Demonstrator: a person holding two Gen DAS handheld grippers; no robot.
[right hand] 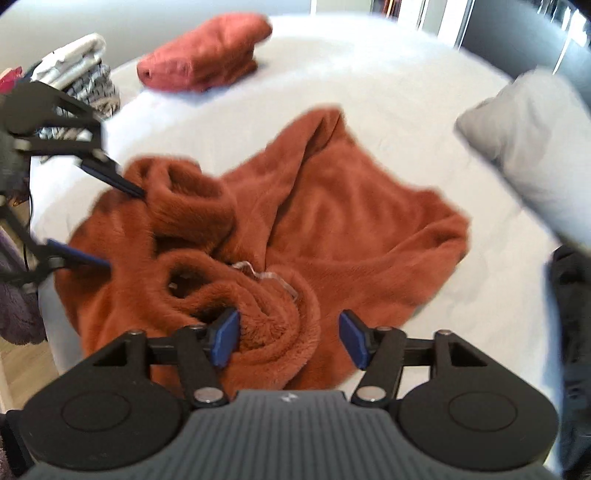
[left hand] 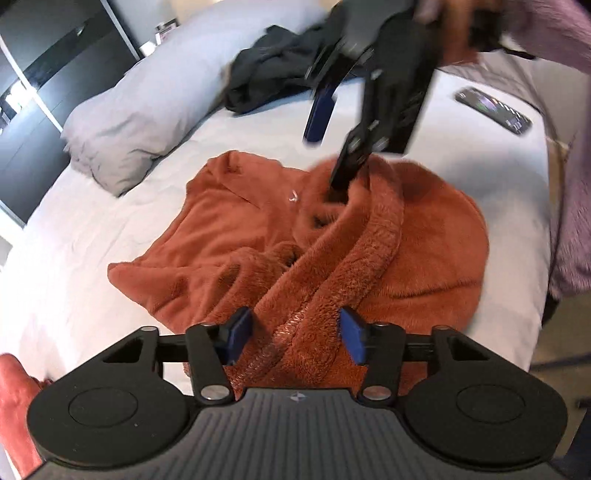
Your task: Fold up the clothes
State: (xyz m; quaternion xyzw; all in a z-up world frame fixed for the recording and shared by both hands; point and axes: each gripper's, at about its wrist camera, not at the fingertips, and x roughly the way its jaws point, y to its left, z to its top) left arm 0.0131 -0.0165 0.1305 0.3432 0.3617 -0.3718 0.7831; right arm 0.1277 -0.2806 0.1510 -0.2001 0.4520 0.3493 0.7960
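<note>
On the white bed (left hand: 92, 258) the rust-orange fleece garment (right hand: 351, 229) is spread crumpled, both the left tool (left hand: 295, 332) and the right tool (right hand: 290, 338) are held open over its folds, so a firm pinch is probably needed next.

A white bed (left hand: 92, 280) carries a grey pillow (left hand: 140, 107) near its edge. A phone (left hand: 493, 110) lies face up on the sheet, well apart from the pillow. Dark cupboard doors (left hand: 44, 74) stand behind the bed, with a small jar (left hand: 165, 31) beyond the pillow.
</note>
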